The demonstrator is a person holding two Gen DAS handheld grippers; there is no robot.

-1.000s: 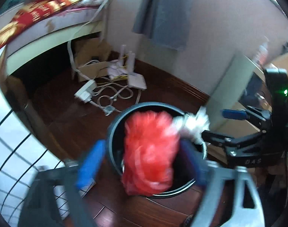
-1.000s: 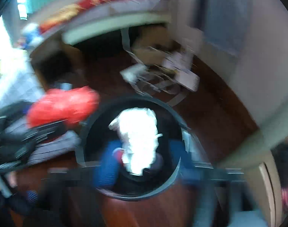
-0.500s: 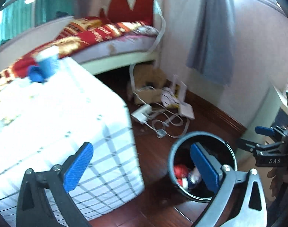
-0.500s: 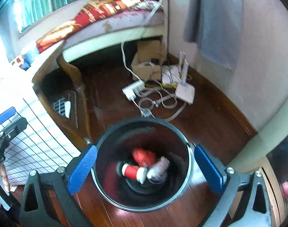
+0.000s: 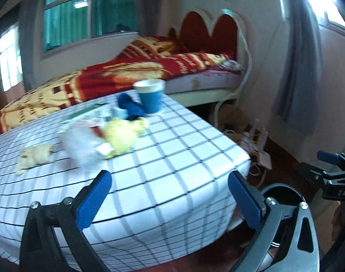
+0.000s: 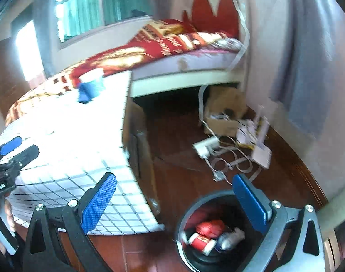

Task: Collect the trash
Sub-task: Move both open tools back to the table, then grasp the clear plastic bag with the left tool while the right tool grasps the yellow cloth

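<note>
On the table (image 5: 172,154) with a white checked cloth lie a blue paper cup (image 5: 149,95), a blue crumpled scrap (image 5: 130,110), a yellow wad (image 5: 121,136), a clear-white wad (image 5: 81,145) and a beige paper wad (image 5: 34,156). My left gripper (image 5: 170,199) hangs open and empty above the table's near edge. The black bin (image 6: 180,224) stands on the floor beside the table and holds a red bag (image 6: 210,226), a red-and-white can (image 6: 199,241) and a white wad (image 6: 231,238). Above the bin my right gripper (image 6: 174,201) is open and empty.
A bed (image 5: 172,68) with a red and yellow blanket stands behind the table. On the wooden floor by the wall lie a cardboard box (image 6: 224,113), a power strip (image 6: 205,147) with cables and a white router (image 6: 261,151). A grey curtain (image 6: 308,68) hangs at the right.
The red bag and the white wad left the grippers and now lie in the bin. Both grippers opened, rose and swung left, the left one to above the table.
</note>
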